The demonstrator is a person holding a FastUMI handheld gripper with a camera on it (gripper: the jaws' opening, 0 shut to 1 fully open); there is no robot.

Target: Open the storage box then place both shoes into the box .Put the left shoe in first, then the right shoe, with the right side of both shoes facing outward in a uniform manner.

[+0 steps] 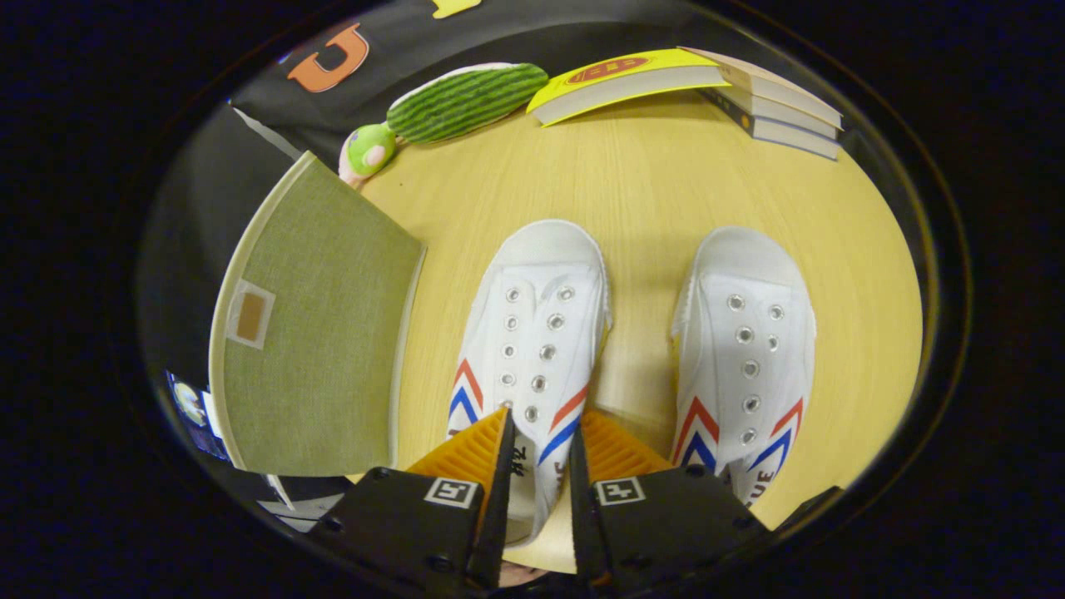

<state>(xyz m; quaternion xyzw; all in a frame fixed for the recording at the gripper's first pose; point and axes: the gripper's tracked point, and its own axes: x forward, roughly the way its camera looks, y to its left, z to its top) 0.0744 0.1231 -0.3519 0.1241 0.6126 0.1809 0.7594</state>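
Note:
Two white canvas shoes with red and blue chevrons lie side by side on the wooden table (657, 191), toes pointing away from me. The shoe nearer the box (537, 333) has its right side wall between my fingers, one finger inside its opening and one outside. My gripper (541, 453) is shut on that wall. The other shoe (749, 358) lies apart to the right, untouched. The olive-green fabric storage box (320, 333) stands left of the shoes, a flat cloth panel with a small tab facing me; whether it is open I cannot tell.
Beyond the shoes lie a green striped plush toy (462, 100), a yellow book (624, 79) and a stack of books (778, 112) at the table's far rim. Bare wood separates the two shoes and runs ahead of their toes.

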